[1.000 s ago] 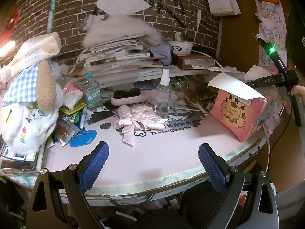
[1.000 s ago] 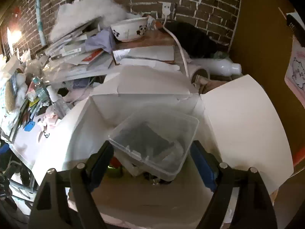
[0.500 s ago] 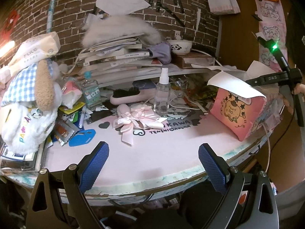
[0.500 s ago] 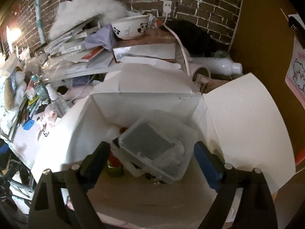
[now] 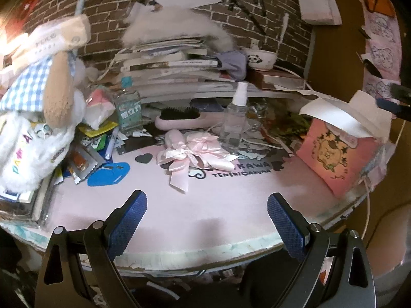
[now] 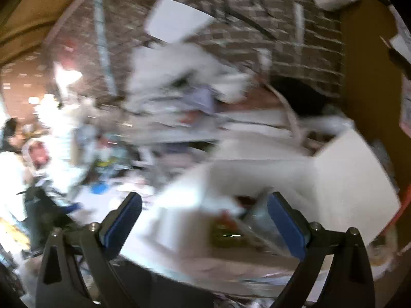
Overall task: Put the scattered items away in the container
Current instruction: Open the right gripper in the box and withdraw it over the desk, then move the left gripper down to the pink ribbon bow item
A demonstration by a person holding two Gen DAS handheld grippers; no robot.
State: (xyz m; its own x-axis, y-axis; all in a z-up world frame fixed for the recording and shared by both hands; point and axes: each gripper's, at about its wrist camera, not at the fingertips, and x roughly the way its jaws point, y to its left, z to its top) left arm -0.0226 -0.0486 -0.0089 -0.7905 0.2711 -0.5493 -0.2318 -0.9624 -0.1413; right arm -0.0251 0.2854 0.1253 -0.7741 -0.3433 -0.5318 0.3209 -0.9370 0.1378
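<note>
Both of my grippers are empty just now. The left gripper (image 5: 206, 196) hangs over the near edge of the table (image 5: 205, 220) with its jaws spread wide and only bare pink mat between them. The right gripper (image 6: 204, 200) has just been opening its jaws, which now gape about as far as they go, and nothing is pressed between the pads. Its view is badly smeared, but a clear plastic box (image 6: 259, 220) seems to lie low inside the container (image 6: 354, 179), close under my right-hand finger and apart from the pads.

I judge that box delivered, so the step in hand is getting the right side clear and fetching the next piece. The container, a pink carton (image 5: 331, 159) with white flaps standing open, sits at the right end of the table. I should lift clear of those flaps rather than drag across them, for they look light enough to fold or tip the carton.

Plenty is left to tidy: the pink ribbon bow (image 5: 185, 154) lies nearest the middle; the spray bottle (image 5: 235, 125) stands upright just behind it; the hairbrush (image 5: 179, 119) lies behind that; a blue tag (image 5: 109, 174) lies flat to the left.

For the bow I would come in low with the left jaws and close on the knot, not the loose tails. I would also keep off the bottle, which looks tall and easy to topple.
</note>
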